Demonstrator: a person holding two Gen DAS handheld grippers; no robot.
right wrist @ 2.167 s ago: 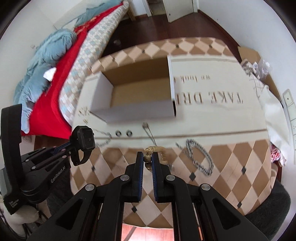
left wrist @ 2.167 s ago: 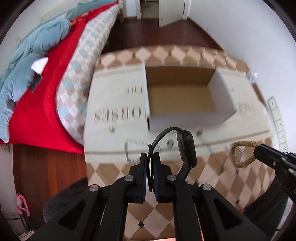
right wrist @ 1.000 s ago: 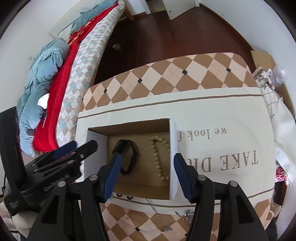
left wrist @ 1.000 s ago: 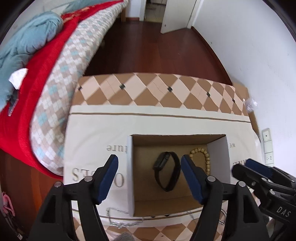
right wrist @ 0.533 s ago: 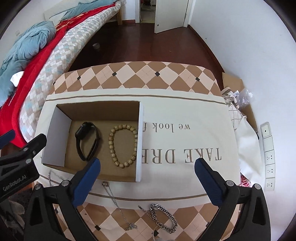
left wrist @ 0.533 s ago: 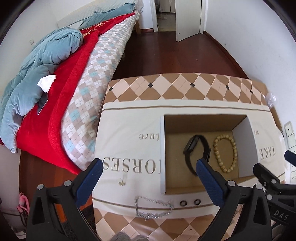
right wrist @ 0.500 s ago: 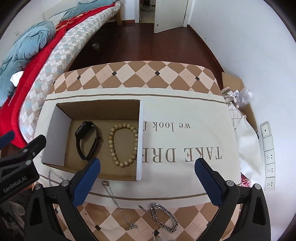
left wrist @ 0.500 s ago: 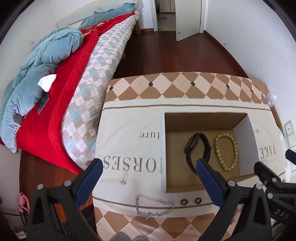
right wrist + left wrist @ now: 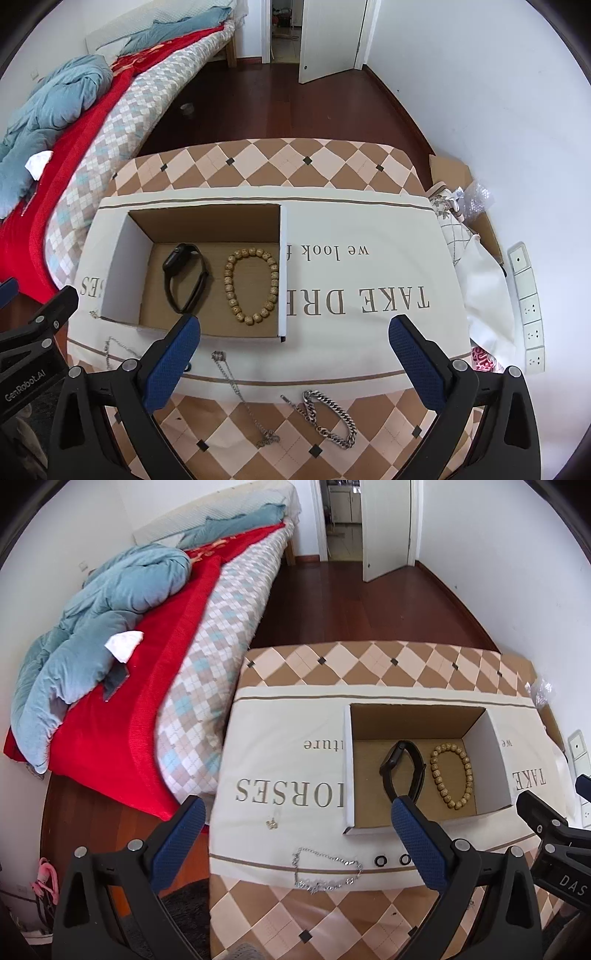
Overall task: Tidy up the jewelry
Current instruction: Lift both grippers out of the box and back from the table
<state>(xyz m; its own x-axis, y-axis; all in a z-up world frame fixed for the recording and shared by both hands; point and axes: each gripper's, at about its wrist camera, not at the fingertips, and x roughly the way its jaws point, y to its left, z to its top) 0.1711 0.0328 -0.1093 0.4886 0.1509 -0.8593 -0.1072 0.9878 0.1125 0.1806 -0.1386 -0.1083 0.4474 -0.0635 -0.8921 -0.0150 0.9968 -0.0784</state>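
Note:
An open cardboard box [image 9: 349, 771] [image 9: 282, 266] stands on the table. In it lie a black watch [image 9: 402, 766] [image 9: 184, 277] and a wooden bead bracelet [image 9: 451, 775] [image 9: 251, 284]. In front of the box lie a thin silver chain [image 9: 325, 871], two small rings [image 9: 392, 859], a small earring [image 9: 272, 823], a thin necklace [image 9: 243, 398] and a thick silver chain bracelet [image 9: 328, 417]. My left gripper [image 9: 299, 827] and my right gripper [image 9: 291, 347] are both open wide and empty, held above the table's near side.
A cream cloth with printed letters [image 9: 369, 280] covers the checkered table top [image 9: 280, 162]. A bed with red and blue covers [image 9: 110, 657] stands to the left. White bags [image 9: 476, 266] and wall sockets [image 9: 528, 306] are on the right.
Both grippers carried the watch and the bead bracelet to the box, opened and let them go. Both have since drawn back and up, jaws wide open.

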